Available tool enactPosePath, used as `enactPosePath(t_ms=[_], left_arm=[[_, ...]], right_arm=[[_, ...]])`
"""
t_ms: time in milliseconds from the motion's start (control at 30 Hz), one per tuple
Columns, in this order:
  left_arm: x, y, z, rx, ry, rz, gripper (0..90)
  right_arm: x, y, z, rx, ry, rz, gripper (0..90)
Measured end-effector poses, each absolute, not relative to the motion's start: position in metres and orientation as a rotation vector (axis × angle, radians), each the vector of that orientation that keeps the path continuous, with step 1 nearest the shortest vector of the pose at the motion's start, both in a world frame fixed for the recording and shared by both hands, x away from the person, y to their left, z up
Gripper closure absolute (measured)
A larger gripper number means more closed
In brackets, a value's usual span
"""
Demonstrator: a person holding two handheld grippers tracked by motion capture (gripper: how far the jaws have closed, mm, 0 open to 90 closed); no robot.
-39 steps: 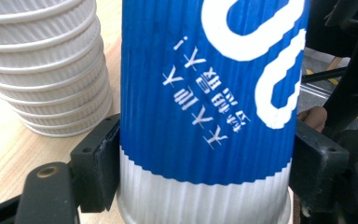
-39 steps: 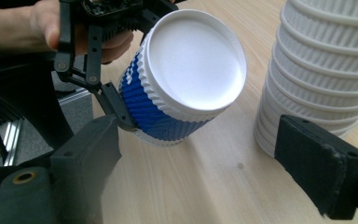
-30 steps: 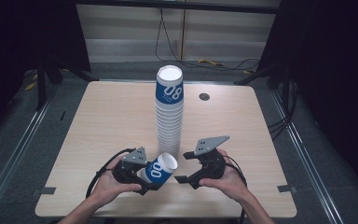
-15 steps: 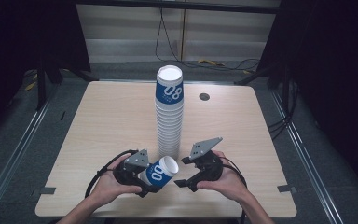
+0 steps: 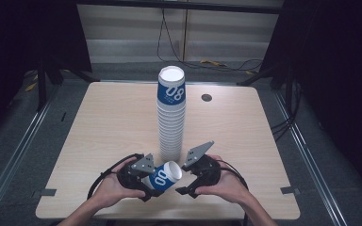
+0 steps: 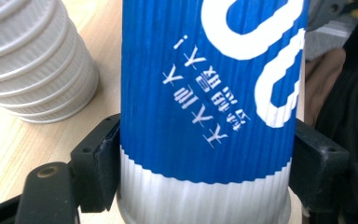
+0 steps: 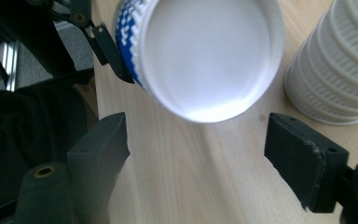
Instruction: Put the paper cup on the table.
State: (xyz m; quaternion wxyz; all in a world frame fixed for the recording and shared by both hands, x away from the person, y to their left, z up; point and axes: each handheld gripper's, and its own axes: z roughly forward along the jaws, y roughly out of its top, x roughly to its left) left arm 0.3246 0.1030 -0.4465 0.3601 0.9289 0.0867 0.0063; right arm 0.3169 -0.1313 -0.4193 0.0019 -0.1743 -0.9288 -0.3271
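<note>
Held cup: a blue and white ribbed paper cup (image 5: 164, 177) lies on its side above the near edge of the worktop (image 5: 103, 122), its open mouth turned toward the right gripper.
Left gripper (image 5: 147, 181): its two black jaws press on the cup's sides down near the white base band, as the left gripper view (image 6: 205, 186) shows; it grips the cup.
Right gripper (image 5: 187, 181): just beside the cup's mouth, its jaws apart and touching nothing; in the right gripper view (image 7: 193, 158) the cup's white inside (image 7: 205, 56) sits ahead of the pads, not between them. Its jaws have just been closing, with nothing between them.
Writing on held cup: large white numerals, read as "08" from above; below them a line of small white characters, seen upside down in the left gripper view (image 6: 205, 107), too stylised for me to read.
Stack: a tall column of white ribbed cups (image 5: 171, 117) stands upright mid-worktop, just behind both grippers; the top cup (image 5: 171, 89) carries a blue band with "08" and tiny print beneath that is too small to read.
Worktop: pale wood grain, with a small dark round grommet (image 5: 206, 97) near the far edge, to the right of the stack.
</note>
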Motion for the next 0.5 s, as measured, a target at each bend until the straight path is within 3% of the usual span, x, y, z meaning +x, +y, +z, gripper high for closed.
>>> enactPosePath(t_ms=[500], left_arm=[[0.321,0.094,-0.447,2.462,0.133,0.052,22.8]], right_arm=[[0.322,-0.118,-0.419,-0.506,-2.938,-0.887,23.4]])
